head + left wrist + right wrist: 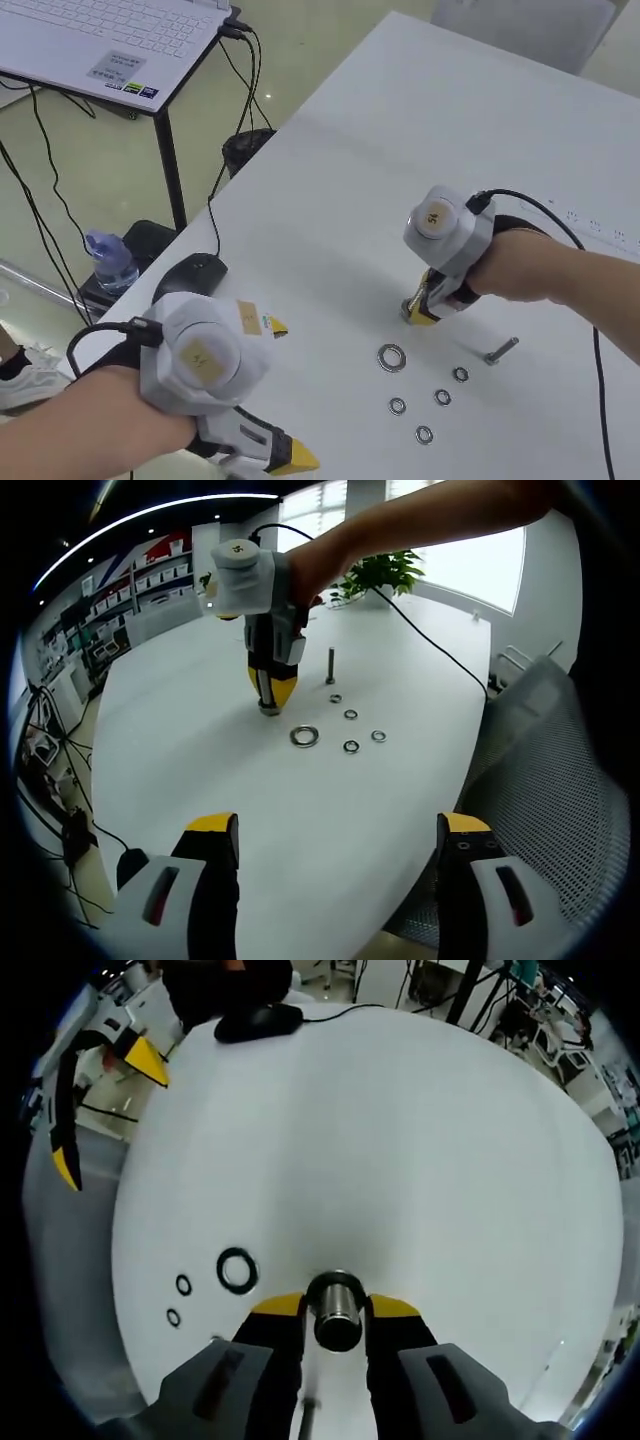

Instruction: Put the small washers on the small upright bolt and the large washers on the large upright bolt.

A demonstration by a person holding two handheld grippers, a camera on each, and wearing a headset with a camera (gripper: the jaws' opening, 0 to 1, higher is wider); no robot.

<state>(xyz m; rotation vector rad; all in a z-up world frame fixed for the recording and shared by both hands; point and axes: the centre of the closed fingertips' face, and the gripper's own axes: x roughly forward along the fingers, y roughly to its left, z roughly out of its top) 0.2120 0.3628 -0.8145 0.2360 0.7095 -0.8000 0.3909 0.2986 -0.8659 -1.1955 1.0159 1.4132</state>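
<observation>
Looking down in the head view first: the right gripper (424, 312) is clenched on the large bolt (409, 312), standing it on the white table (330, 200). The large washer (391, 357) lies flat just beside those tips, on the side toward the person, and four small washers (442, 397) are scattered a bit further out. The small bolt (500, 351) sits near the same claw, apart from the washers. Meanwhile the left gripper (286, 392) hangs near the table edge, well apart from all that, jaws spread wide with nothing between them.

Left gripper view: its own jaws are released, with a big gap and just bare table in it. Straight ahead, the right claw pins the large bolt upright. The large washer lies just in front of that claw, and the small bolt stands upright just past it.

Right gripper view: the jaws sit tight on both sides of the large bolt, seen end-on. The large washer is close off one side of the claw, with two small washers just beyond it.
</observation>
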